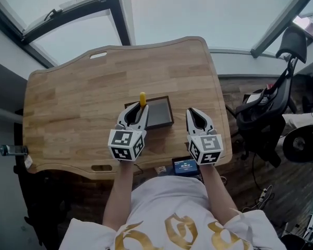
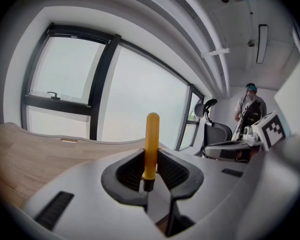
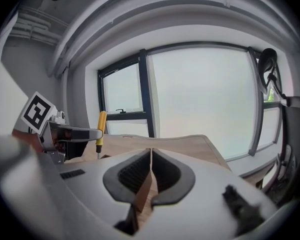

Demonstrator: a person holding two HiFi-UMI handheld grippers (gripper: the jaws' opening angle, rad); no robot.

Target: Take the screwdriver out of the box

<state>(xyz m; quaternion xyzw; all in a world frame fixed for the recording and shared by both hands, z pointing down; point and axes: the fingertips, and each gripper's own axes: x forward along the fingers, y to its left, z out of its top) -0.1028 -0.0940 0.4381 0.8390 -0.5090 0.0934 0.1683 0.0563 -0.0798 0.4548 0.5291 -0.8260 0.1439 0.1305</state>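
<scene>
My left gripper (image 1: pixel 137 113) is shut on the screwdriver (image 1: pixel 142 99), whose yellow handle stands upright above the left end of the dark open box (image 1: pixel 160 113). In the left gripper view the handle (image 2: pixel 151 141) sticks up between the ribbed pads, its dark collar low in the gap of the left gripper (image 2: pixel 151 165). The box rests on the wooden table (image 1: pixel 83 92). My right gripper (image 1: pixel 197 117) hovers right of the box, shut on nothing. In the right gripper view that gripper (image 3: pixel 151 156) has its jaws together, and the screwdriver (image 3: pixel 101 128) shows at the left.
An office chair (image 1: pixel 263 113) stands right of the table. A small device with a blue screen (image 1: pixel 185 165) sits at the table's near edge. Large windows run behind the table. A person (image 2: pixel 249 106) stands far right in the left gripper view.
</scene>
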